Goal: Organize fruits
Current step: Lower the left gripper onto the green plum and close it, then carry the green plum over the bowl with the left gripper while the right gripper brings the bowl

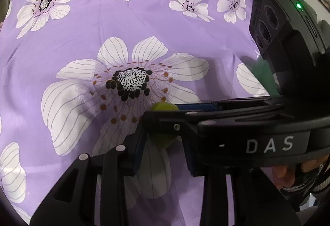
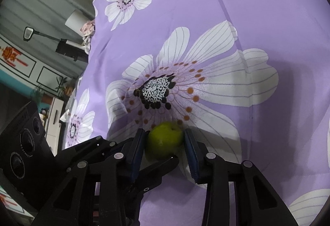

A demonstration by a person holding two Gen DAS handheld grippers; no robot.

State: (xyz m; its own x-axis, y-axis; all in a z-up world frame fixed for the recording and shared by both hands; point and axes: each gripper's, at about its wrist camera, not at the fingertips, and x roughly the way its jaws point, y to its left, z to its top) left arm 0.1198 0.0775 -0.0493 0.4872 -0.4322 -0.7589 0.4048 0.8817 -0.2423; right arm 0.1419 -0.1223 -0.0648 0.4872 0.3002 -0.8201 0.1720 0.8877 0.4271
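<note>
The small green fruit (image 2: 165, 140) sits squarely between the right gripper (image 2: 164, 143) pads, apparently clamped, while the left gripper (image 1: 163, 139) stands spread around both.

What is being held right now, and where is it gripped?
The right gripper holds a green fruit by its two opposite sides. The left gripper meets the same fruit; whether it grips cannot be told.

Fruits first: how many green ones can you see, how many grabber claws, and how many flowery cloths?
Green fruit: 1, sitting between both grippers' fingers
Grippers: 2, the left gripper and the right gripper
Purple flowered cloth: 1
Total: 4
</note>
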